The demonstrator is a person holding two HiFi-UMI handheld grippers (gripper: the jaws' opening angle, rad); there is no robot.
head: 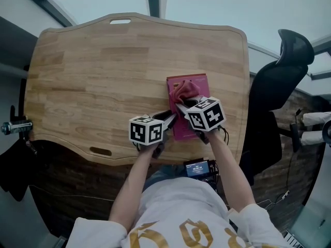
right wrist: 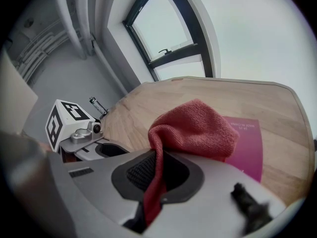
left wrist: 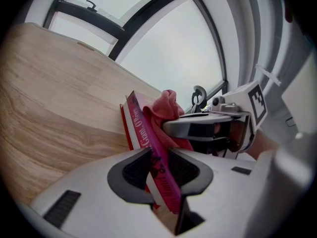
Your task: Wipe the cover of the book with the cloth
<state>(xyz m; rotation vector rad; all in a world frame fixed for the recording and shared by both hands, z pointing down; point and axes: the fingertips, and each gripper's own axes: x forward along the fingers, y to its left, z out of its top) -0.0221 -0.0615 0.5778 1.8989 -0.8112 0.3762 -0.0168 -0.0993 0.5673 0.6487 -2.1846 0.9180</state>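
Book [head: 200, 79] lies flat on the table [head: 103, 71]. Its long axis runs straight away from the person, and its short near edge sits just in from the table's front edge.

Left gripper [left wrist: 159, 170]: clamped on the book, jaws closed over the spine edge at the book's near-left corner. It acts as the anchor. I can't tell whether that corner is lifted off the table.

Right gripper [right wrist: 157, 175]: clenched on the cloth [head: 185, 91]. A narrow fold is pinched between the jaws and the rest is bunched ahead of them. It comes in over the book's near edge, pointing along the long axis. The two grippers are just beside each other at the book's near end, left one on the spine side.

Key relation: the cloth wad sits on the far-left part of the cover. Bare cover shows right of the wad and at the book's far edge, and there is more under the right gripper toward the near edge.

My read:
- Stroke direction should follow the long axis, far to near, or sweep across toward the book's right side.
- The right gripper is the only one free to move.
- Risk: a pull toward the near edge drives the right gripper into the left one, since they are close.
- A sideways sweep away from the spine looks cleaner.
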